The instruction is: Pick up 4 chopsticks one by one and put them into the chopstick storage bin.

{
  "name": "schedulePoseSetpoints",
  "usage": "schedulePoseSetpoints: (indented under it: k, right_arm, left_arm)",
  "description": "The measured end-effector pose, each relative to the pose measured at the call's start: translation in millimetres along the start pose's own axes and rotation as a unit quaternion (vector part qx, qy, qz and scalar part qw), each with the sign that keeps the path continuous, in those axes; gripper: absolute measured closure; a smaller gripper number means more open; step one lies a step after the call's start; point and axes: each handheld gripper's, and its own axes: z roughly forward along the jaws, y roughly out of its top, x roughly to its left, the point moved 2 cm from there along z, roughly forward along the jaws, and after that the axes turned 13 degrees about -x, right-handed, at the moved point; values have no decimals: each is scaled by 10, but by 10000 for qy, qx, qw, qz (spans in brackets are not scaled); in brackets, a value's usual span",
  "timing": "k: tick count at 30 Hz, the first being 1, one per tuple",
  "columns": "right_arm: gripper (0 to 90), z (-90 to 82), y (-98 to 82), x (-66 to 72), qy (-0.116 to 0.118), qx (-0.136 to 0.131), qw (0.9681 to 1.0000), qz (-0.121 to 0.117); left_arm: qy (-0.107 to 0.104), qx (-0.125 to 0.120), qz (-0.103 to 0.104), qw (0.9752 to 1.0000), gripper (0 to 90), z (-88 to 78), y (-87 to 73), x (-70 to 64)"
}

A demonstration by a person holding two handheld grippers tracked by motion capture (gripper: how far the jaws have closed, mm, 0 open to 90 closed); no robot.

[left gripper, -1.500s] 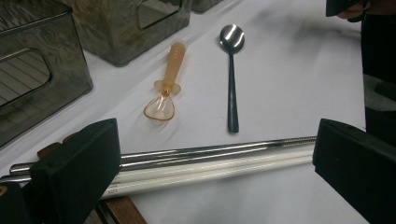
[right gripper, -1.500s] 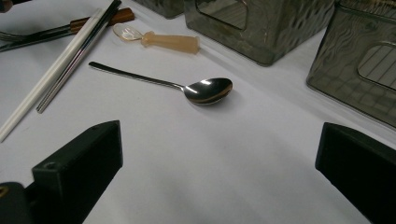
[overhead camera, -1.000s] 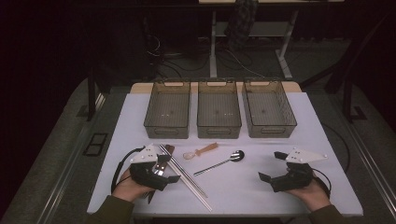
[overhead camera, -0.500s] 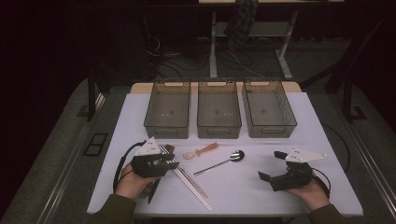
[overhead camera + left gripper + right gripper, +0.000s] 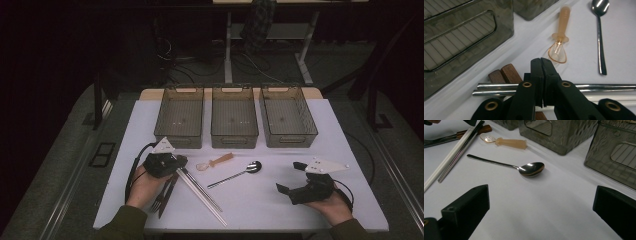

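Chopsticks point(image 5: 599, 88): two metal rods, lying across the lower part of the left gripper view, parallel and touching or nearly so. In the high view the chopsticks point(image 5: 200, 190) run diagonally from lower centre-left toward the bottom edge, with a white pair alongside.

Left gripper point(image 5: 541, 62): jaws have just been closing and now stand together, pads meeting with no gap. They sit over the rods; whether a rod is pinched beneath them cannot be told, nothing shows between the pads. In the high view the left gripper point(image 5: 181, 161) is at lower left, over the upper ends of the chopsticks.

Two wooden handles point(image 5: 504, 74) poke out behind the rods, just left of the jaws.

Baby spoon point(image 5: 560, 37), orange with clear bowl: upper centre of the left gripper view, apart from the jaws, bare table between. Metal spoon point(image 5: 600, 37): upper right, well apart.

Three bins point(image 5: 235, 117) stand in a row across mid-frame in the high view; left bin's near wall is close to the left gripper.

Right gripper point(image 5: 289, 177): lower right of the high view, jaws spread wide, holding nothing. Open table point(image 5: 260, 200) between it and the metal spoon; table's near edge is close below both hands.
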Motion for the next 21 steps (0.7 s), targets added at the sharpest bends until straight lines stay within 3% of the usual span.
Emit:
schedulePoseSetpoints:
  k: [17, 21]
  right_arm:
    - [4, -6, 1, -10, -35, -11, 10000, 16]
    - [4, -10, 2, -12, -42, -16, 10000, 31]
  left_arm:
    - [53, 465, 86, 9989, 889, 207, -31, 1]
    - [63, 477, 70, 9988, 889, 214, -39, -1]
